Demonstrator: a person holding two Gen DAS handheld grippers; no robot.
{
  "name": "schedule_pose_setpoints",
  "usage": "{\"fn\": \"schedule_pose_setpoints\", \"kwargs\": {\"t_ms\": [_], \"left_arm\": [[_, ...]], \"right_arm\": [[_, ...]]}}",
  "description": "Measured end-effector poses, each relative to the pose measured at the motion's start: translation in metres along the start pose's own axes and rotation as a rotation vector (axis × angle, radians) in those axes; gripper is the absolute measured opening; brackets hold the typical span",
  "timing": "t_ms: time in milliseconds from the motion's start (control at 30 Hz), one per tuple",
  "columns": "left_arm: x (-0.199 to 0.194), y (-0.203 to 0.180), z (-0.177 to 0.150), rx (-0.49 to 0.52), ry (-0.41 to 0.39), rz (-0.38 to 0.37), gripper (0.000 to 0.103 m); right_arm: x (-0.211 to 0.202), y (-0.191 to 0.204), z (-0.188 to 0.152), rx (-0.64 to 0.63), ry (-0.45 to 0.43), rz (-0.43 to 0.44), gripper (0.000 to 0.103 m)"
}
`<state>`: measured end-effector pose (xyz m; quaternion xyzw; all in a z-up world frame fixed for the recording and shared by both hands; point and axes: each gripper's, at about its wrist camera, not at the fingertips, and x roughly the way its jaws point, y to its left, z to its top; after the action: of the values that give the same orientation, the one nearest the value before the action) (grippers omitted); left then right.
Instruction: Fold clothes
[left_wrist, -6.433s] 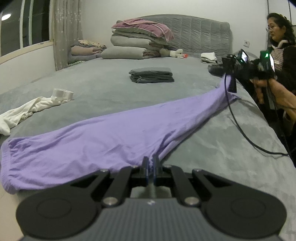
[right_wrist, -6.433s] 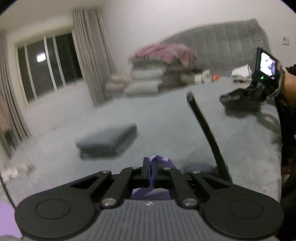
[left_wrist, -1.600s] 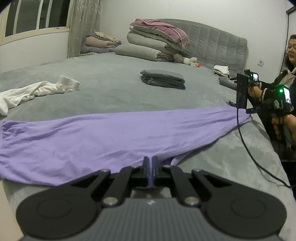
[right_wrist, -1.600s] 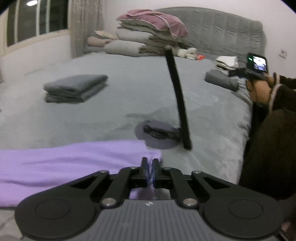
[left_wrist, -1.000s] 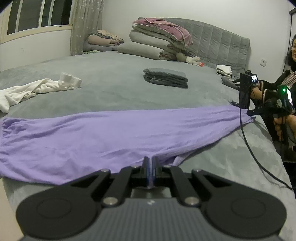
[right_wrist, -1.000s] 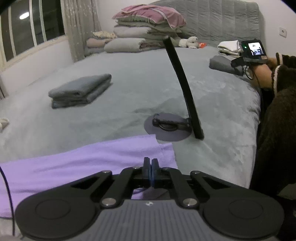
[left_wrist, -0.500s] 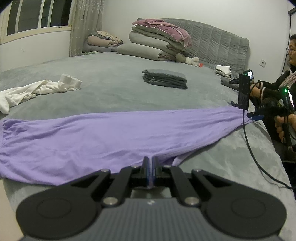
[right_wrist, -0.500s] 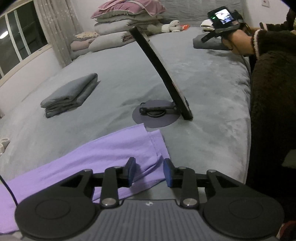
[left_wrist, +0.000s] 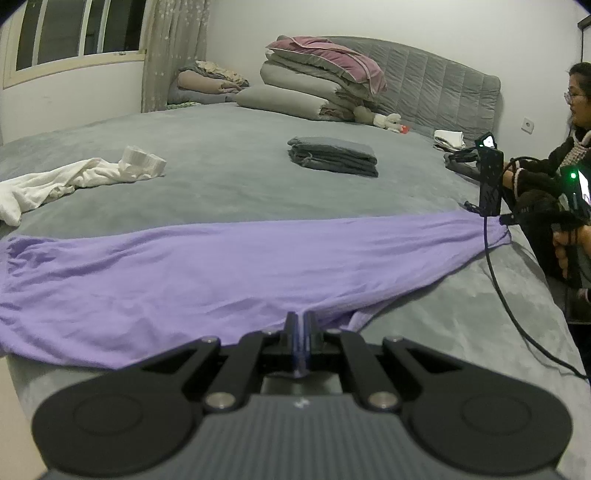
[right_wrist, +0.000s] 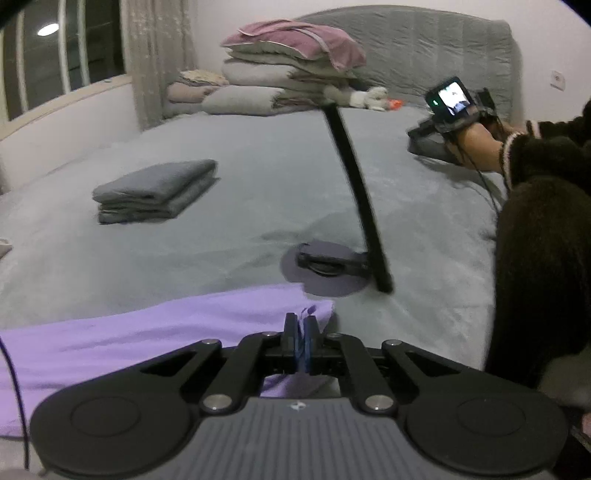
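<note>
Gripping purple garment (left_wrist: 236, 269) edges: left gripper (left_wrist: 300, 325) and right gripper (right_wrist: 300, 328) both clamped on cloth. Next, likely needing lifting both ends together, folding over.

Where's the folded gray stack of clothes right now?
In the left wrist view the folded gray stack sits mid-bed, beyond the purple garment and before the piled bedding at the headboard.

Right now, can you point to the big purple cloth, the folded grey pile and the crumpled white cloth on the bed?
big purple cloth (left_wrist: 221, 266): left wrist view, its flat middle.
folded grey pile (left_wrist: 332, 155): left wrist view, its top layer.
crumpled white cloth (left_wrist: 74, 179): left wrist view, its bunched middle.
</note>
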<state>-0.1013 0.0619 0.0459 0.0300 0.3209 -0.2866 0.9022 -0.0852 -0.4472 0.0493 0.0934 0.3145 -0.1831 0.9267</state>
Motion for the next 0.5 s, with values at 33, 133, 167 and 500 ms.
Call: {"fn": "schedule_pose_setpoints", "kwargs": {"t_ms": [33,133,167,500], "left_arm": [[0.0,0.0,0.0,0.001,0.0,0.0,0.002],[-0.003,0.004,0.002,-0.012,-0.012,-0.002,0.002],[-0.005,0.006,0.003,-0.021,-0.019,-0.006,0.002],[-0.003,0.003,0.002,0.012,0.013,-0.022,0.002]], "right_arm": [[-0.001,0.0,0.001,0.005,-0.006,0.012,0.004],[-0.015,-0.006,0.006,0.052,-0.063,0.031,0.004],[-0.02,-0.01,0.008,0.069,-0.087,0.035,0.004],[0.002,-0.014,-0.002,0.027,0.023,0.003,0.004]]}}
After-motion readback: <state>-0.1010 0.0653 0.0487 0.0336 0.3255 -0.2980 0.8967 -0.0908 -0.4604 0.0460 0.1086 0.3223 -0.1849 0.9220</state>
